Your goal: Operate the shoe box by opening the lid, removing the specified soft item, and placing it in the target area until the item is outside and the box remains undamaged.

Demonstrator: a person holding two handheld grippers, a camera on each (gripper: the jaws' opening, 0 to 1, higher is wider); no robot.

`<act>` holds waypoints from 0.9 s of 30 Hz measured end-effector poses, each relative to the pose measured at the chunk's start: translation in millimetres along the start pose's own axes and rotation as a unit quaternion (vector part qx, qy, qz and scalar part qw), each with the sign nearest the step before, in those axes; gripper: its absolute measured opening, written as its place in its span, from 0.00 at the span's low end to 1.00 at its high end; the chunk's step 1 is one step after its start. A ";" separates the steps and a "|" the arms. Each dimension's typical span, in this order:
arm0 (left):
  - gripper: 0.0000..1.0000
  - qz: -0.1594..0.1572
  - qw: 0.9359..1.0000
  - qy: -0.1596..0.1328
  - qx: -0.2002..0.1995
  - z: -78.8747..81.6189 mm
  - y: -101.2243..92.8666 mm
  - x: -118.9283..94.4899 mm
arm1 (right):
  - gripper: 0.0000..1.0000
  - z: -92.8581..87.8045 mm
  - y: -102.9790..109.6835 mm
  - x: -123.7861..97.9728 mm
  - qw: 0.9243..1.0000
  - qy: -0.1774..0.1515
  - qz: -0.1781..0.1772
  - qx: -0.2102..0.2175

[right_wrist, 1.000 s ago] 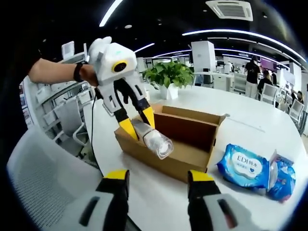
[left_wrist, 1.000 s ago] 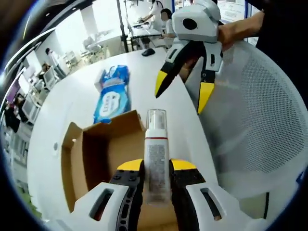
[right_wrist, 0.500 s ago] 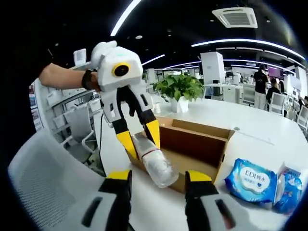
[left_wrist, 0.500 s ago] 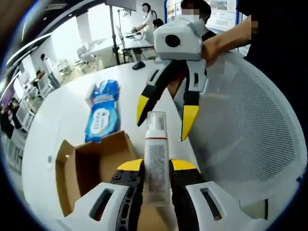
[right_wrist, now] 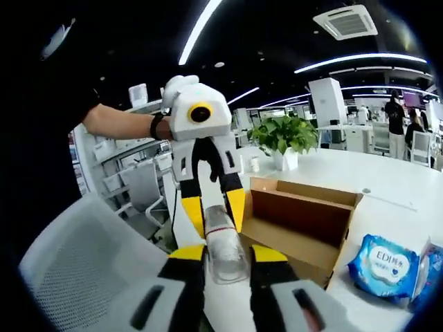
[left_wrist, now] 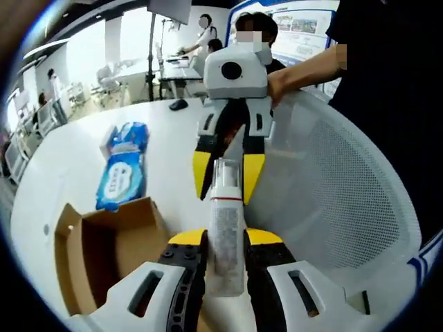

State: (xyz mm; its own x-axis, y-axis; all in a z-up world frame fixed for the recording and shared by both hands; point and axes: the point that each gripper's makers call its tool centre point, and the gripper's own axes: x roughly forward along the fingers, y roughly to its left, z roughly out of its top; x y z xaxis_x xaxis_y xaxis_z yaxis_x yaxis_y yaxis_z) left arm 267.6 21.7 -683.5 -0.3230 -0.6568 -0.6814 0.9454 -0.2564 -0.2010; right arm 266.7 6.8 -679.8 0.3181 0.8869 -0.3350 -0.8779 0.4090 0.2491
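Left claw (left_wrist: 225,238) is closed tight on the lower body of the bottle (left_wrist: 225,232), which stands up between its jaws and is held in the air, out of the box (left_wrist: 104,245). Right claw (right_wrist: 228,252) has come in since a second ago: then it hung apart at about 1 o'clock from the bottle, now its yellow tips sit on both sides of the cap end. Its jaws look close to the bottle, but I cannot tell if they already press it. I judge this as a hand-over between the claws.

The box stands open on the table (left_wrist: 166,138), at 8 o'clock from the bottle, and looks undamaged. A blue wipes pack (left_wrist: 121,169) lies beyond it.
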 end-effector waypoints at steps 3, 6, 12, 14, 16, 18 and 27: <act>0.19 -0.027 1.000 -0.006 -0.010 -1.0 -7.5 0.6 | 0.18 -0.7 7.8 1.1 1.000 0.010 0.015 -0.004; 0.19 -0.042 0.999 -0.016 -0.023 -1.8 -10.6 1.2 | 0.18 -1.6 11.5 0.9 1.000 0.012 0.026 -0.003; 0.19 -0.049 0.998 -0.023 -0.028 -5.8 -13.0 5.0 | 0.18 -7.3 13.4 5.9 0.999 0.025 0.030 -0.006; 0.20 -0.048 0.998 -0.024 -0.033 -9.2 -12.4 7.0 | 0.17 -9.0 11.5 7.0 0.999 0.020 0.022 0.017; 0.21 -0.047 0.998 -0.028 -0.042 -10.2 -11.6 8.2 | 0.17 -7.6 11.8 7.8 0.998 0.009 0.022 0.059; 0.22 -0.046 0.997 -0.034 -0.050 -10.9 -10.8 9.5 | 0.17 -6.6 11.0 7.4 0.996 0.000 0.021 0.088; 0.24 -0.041 0.995 -0.047 -0.076 -9.9 -10.8 16.1 | 0.17 -8.5 8.0 5.7 0.991 0.002 0.020 0.134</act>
State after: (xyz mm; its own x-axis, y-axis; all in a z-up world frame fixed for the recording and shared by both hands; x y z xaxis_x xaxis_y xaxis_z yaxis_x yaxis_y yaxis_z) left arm 252.5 20.9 -699.3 -0.3949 -0.7038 -0.5905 0.9089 -0.2057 -0.3627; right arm 258.5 13.3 -687.4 0.2820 0.9032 -0.3236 -0.7627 0.4157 0.4955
